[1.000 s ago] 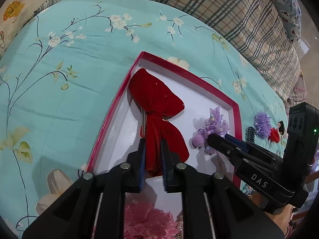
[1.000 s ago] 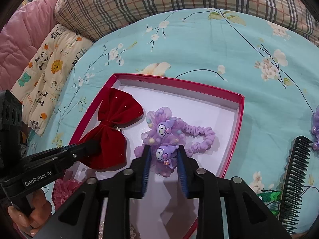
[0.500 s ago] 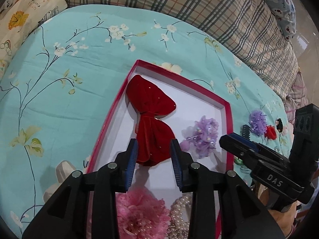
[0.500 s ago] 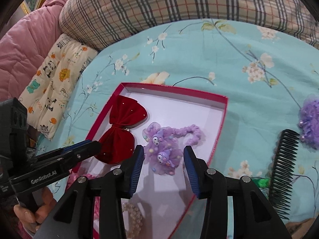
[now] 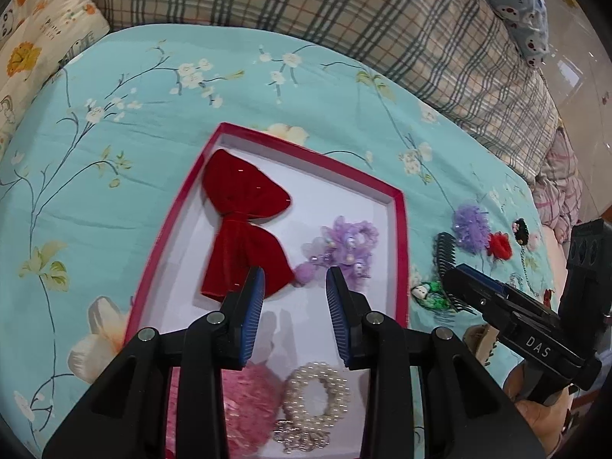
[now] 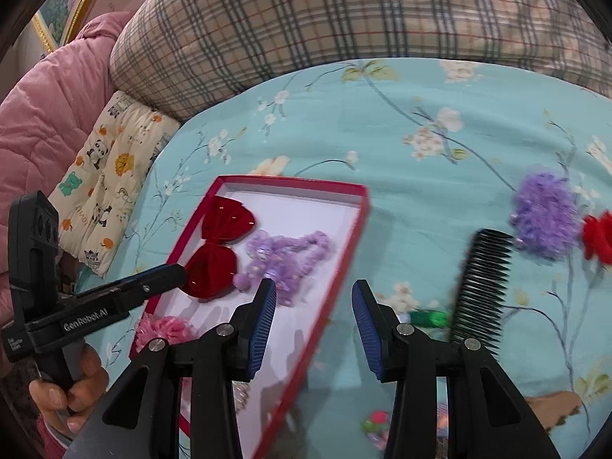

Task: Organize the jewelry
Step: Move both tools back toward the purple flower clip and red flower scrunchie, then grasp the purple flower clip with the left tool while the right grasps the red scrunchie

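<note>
Release is recorded on both sides: the left claw [image 5: 294,279] and right claw [image 6: 313,292], clamped a second ago, now stand wide open and empty. Red bow [image 5: 244,225] and purple scrunchie [image 5: 344,246] lie deposited inside the red box [image 5: 399,252] on the bed, two placements judged complete. "DAS" and "GenRobot.AI" are legible on the tools.

The bow [image 5: 244,225] lies in the box [image 5: 399,252], left of the scrunchie [image 5: 344,246]. The comb [image 6: 482,287] lies outside, on the right.
</note>
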`<control>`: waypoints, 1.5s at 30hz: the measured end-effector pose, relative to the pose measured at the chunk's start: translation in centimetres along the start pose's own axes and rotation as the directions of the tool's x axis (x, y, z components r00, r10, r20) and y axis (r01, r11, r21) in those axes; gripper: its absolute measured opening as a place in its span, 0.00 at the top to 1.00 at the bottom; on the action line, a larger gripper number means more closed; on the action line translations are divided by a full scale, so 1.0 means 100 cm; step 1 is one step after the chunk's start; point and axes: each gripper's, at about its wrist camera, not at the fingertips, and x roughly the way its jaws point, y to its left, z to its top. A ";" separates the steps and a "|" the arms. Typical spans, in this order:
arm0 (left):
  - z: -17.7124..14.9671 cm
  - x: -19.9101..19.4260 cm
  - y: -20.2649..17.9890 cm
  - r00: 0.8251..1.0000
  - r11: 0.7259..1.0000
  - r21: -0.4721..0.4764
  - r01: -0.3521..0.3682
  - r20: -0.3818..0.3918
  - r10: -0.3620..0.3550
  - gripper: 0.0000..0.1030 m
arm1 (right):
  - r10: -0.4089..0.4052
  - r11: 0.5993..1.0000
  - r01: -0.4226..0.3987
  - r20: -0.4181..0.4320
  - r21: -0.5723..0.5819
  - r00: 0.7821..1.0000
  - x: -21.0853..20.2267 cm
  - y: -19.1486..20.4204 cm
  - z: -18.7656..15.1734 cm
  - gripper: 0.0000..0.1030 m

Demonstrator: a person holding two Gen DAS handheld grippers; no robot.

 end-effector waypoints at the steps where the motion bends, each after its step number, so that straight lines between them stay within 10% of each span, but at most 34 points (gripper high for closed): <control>1: 0.000 0.000 -0.003 1.000 1.000 0.003 0.004 0.000 -0.004 0.70 | -0.004 1.000 0.004 0.002 0.007 1.000 -0.003 -0.004 -0.002 0.57; 27: -0.018 0.026 -0.114 0.994 0.984 0.151 0.090 -0.078 -0.079 0.61 | -0.149 0.969 0.131 0.074 0.207 0.986 -0.082 -0.123 -0.046 0.57; 45: 0.005 0.085 -0.202 0.983 0.957 0.254 0.142 -0.149 -0.106 0.61 | -0.226 0.937 0.187 0.103 0.296 0.969 -0.082 -0.203 -0.018 0.57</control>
